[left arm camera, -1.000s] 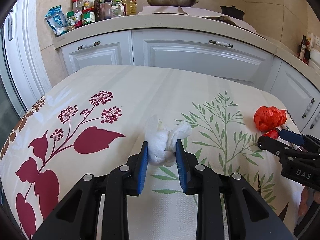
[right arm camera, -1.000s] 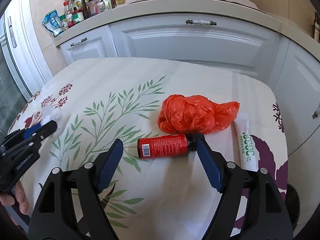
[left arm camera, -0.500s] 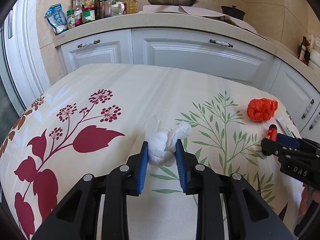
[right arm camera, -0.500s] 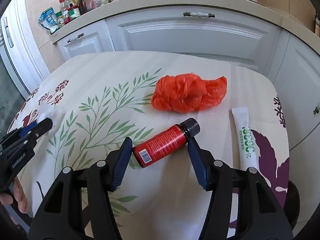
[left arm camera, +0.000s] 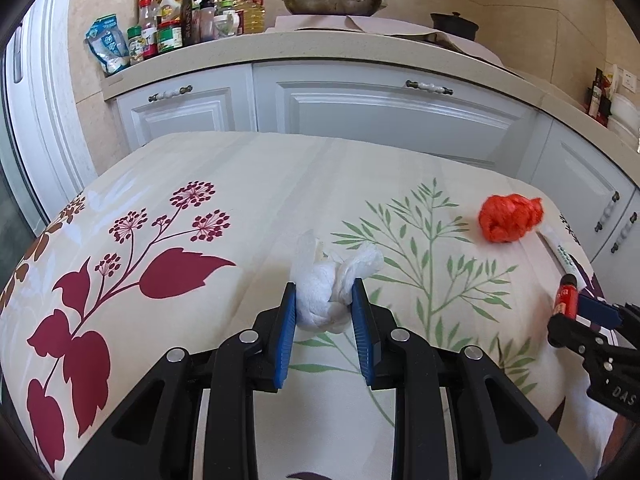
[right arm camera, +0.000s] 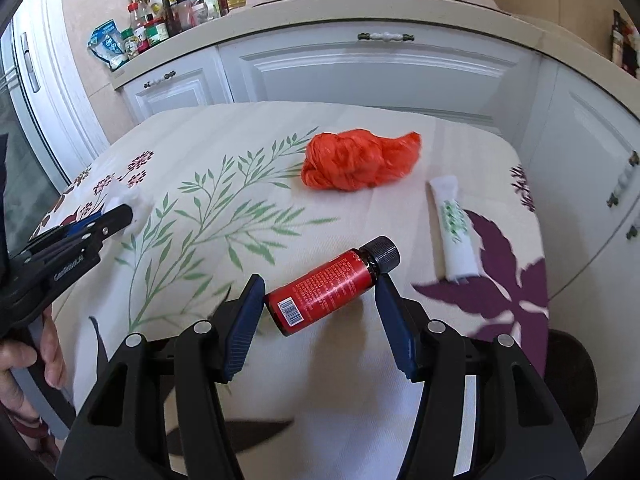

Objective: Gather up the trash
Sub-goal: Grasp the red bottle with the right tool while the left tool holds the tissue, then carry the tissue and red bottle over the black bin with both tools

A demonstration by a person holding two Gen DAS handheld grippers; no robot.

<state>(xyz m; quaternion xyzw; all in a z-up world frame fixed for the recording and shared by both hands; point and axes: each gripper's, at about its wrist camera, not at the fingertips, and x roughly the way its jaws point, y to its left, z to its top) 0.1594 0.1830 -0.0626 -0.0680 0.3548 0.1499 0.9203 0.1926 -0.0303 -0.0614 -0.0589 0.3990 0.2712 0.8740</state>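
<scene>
Left tongs (left arm camera: 324, 306), near the left part of the surface's (left arm camera: 256, 184) front edge: blue pads clenched on a wad of white tissue (left arm camera: 324, 292), which rests on the floral cloth between the red-leaf print and the green-sprig print. Centre right, toward the far edge: crumpled orange plastic bag (right arm camera: 356, 164), lying free. Just right of the bag, near the right edge: white sachet with green print (right arm camera: 454, 228), lying flat with its long axis running from far edge to front. Front right: right tongs (right arm camera: 320, 300), grasping a small red bottle (right arm camera: 328, 288) with black cap and barcode label; the bottle lies slantwise across the gap, its base against the left pad and its neck against the right pad, cap pointing toward the far right corner.
</scene>
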